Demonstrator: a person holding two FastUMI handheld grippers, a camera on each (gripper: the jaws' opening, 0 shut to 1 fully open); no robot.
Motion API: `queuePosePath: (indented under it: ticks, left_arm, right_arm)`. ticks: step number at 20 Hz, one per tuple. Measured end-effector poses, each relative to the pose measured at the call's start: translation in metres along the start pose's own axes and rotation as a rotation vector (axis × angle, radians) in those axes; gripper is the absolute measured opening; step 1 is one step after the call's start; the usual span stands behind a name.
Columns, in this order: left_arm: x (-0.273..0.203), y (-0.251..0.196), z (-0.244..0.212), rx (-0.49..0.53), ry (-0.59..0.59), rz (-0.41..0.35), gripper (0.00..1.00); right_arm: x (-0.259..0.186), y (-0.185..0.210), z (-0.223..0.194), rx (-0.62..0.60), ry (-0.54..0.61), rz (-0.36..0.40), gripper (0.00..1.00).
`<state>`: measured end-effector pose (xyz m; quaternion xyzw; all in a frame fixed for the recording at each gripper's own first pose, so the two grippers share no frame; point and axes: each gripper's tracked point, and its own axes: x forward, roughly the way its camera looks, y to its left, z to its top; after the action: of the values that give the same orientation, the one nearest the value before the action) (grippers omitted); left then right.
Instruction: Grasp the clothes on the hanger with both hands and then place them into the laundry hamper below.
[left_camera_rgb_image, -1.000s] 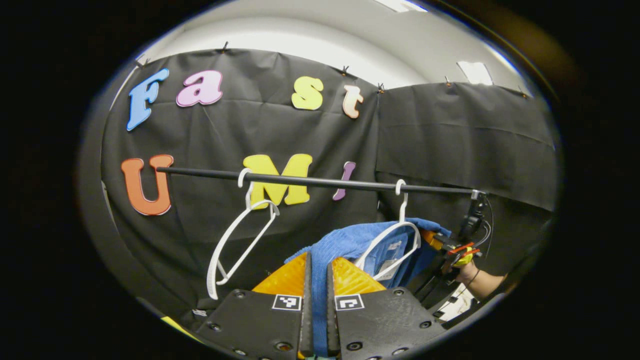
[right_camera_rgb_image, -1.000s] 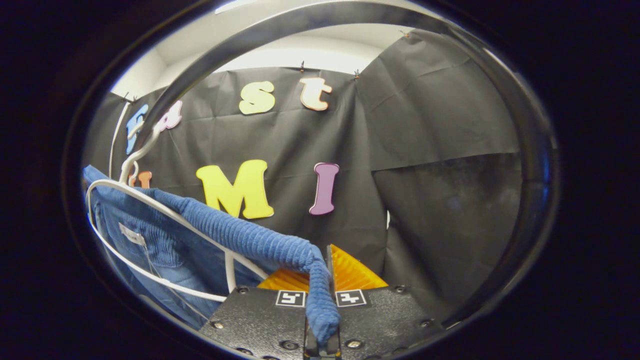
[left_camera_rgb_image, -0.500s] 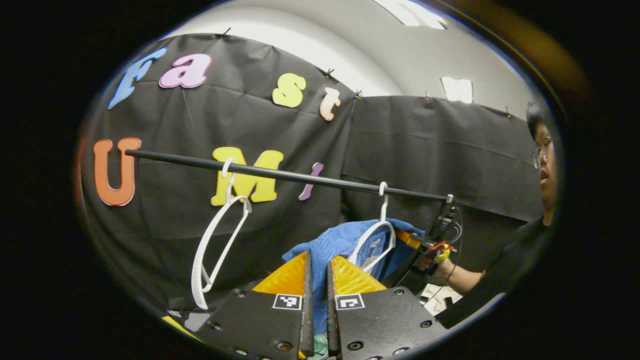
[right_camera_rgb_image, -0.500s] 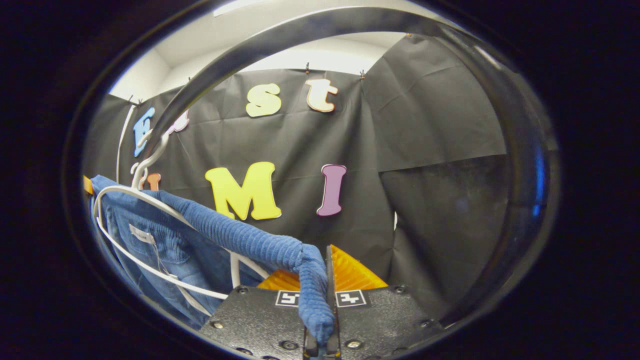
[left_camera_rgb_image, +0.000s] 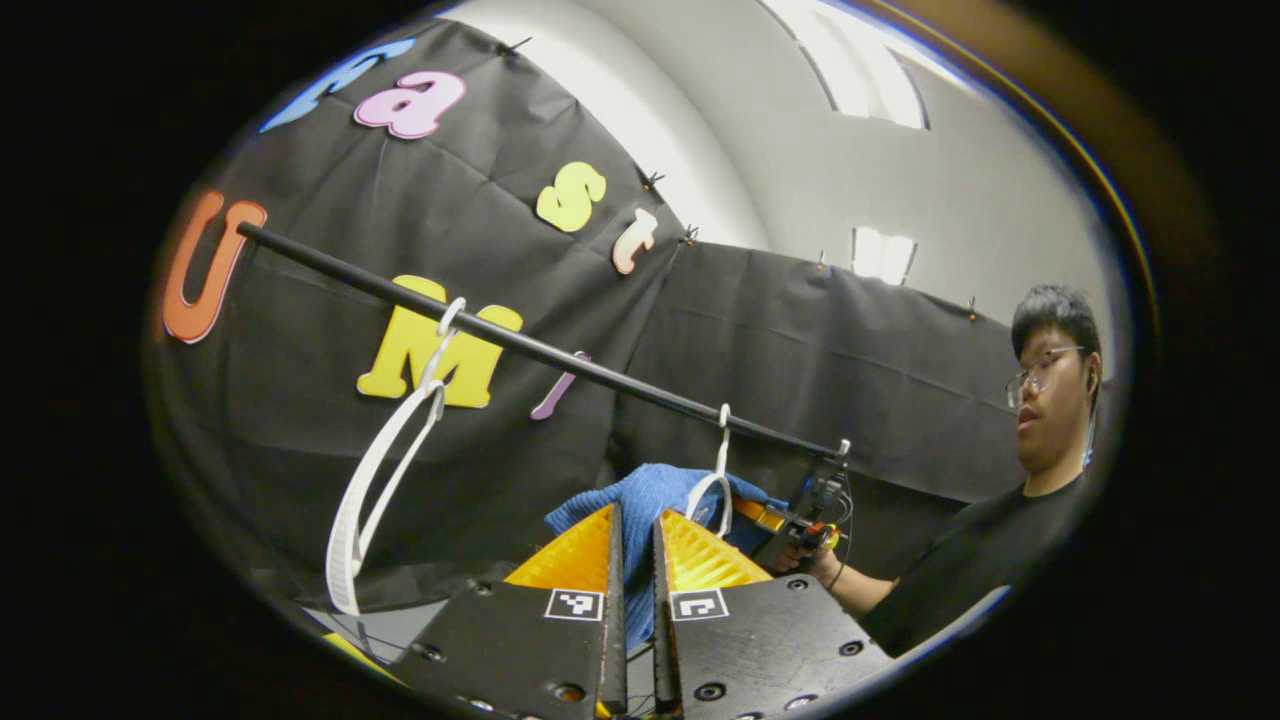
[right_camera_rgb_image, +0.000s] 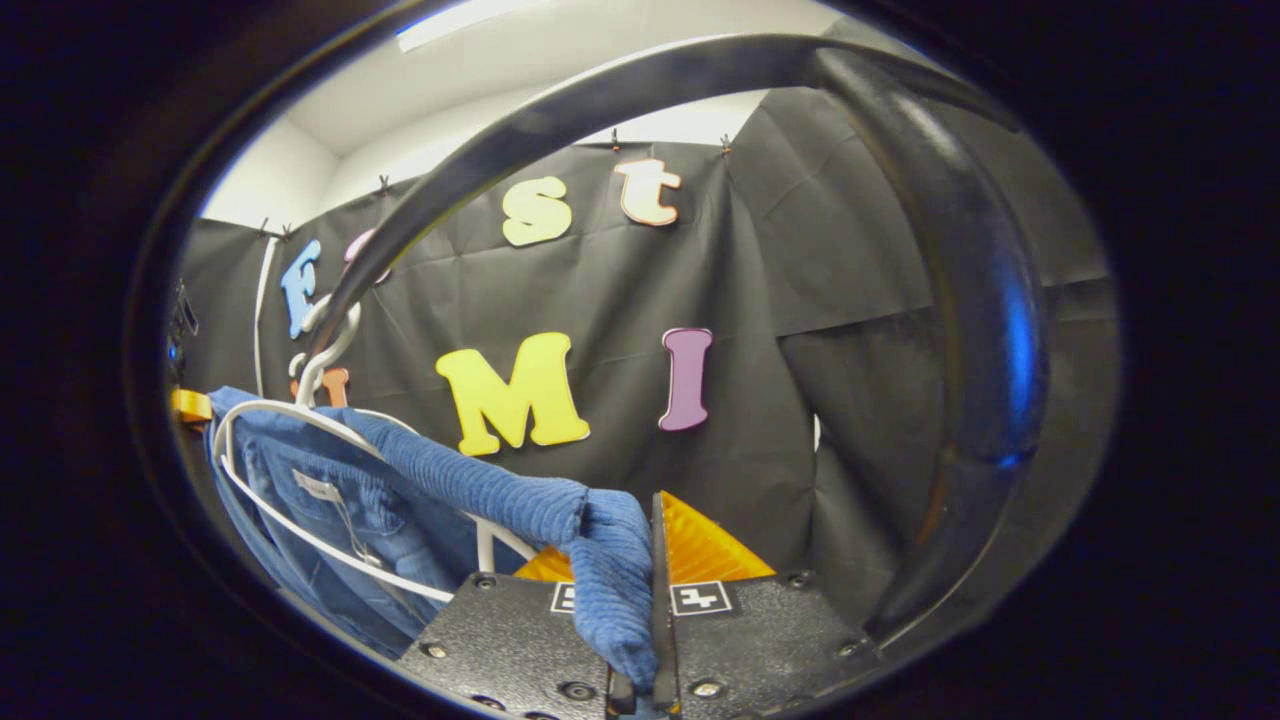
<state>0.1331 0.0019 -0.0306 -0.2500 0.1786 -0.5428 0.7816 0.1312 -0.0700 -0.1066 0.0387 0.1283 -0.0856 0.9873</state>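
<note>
A blue ribbed garment (left_camera_rgb_image: 645, 495) hangs on a white hanger (left_camera_rgb_image: 712, 488) from the black rail (left_camera_rgb_image: 520, 345). My left gripper (left_camera_rgb_image: 636, 515) is shut on one edge of the cloth, which runs down between its fingers. In the right gripper view the same garment (right_camera_rgb_image: 450, 480) drapes over the hanger (right_camera_rgb_image: 300, 530), and a bunched fold of it lies pinched in my shut right gripper (right_camera_rgb_image: 640, 520). The right gripper (left_camera_rgb_image: 795, 522), held by a hand, sits just beyond the hanger in the left gripper view.
An empty white hanger (left_camera_rgb_image: 375, 480) dangles further left on the rail. A person (left_camera_rgb_image: 1040, 420) in a dark top stands at the right. The rail (right_camera_rgb_image: 620, 90) arcs close overhead in the right gripper view, with its upright post (right_camera_rgb_image: 970, 400) on the right.
My left gripper has tilted and drawn away from the hanger, so the rail now slants and the person shows. The cloth bunches more at the right gripper, and the hanger has shifted slightly right.
</note>
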Motion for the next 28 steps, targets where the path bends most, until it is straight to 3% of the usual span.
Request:
queuePosePath:
  ticks: [3,10,14,16,20,21,22,28]
  left_arm:
    - [-0.002,0.006,0.006,-0.077,-0.055,-0.035,0.14]
    - [-0.004,0.017,-0.005,-0.233,-0.174,-0.117,0.10]
    - [0.000,0.016,-0.028,-0.305,-0.197,-0.150,0.10]
    - [0.001,0.016,-0.041,-0.358,-0.212,-0.148,0.14]
    - [0.003,0.020,-0.069,-0.411,-0.209,-0.112,0.09]
    - [0.004,0.018,-0.078,-0.409,-0.198,-0.100,0.14]
    - [0.005,0.015,-0.086,-0.406,-0.186,-0.089,0.08]
    - [0.007,0.006,-0.142,-0.381,-0.085,-0.003,0.08]
  right_arm:
    - [-0.010,0.006,-0.002,0.022,0.022,0.039,0.08]
    - [-0.031,0.021,-0.014,0.259,0.126,0.149,0.08]
    - [-0.032,0.019,-0.034,0.280,0.171,0.118,0.09]
    - [-0.044,0.012,-0.042,0.292,0.187,0.116,0.09]
    - [-0.053,0.018,-0.062,0.299,0.221,0.117,0.09]
    - [-0.056,0.022,-0.068,0.295,0.235,0.121,0.09]
    - [-0.057,0.026,-0.073,0.293,0.246,0.123,0.09]
    - [-0.064,0.042,-0.114,0.296,0.315,0.134,0.09]
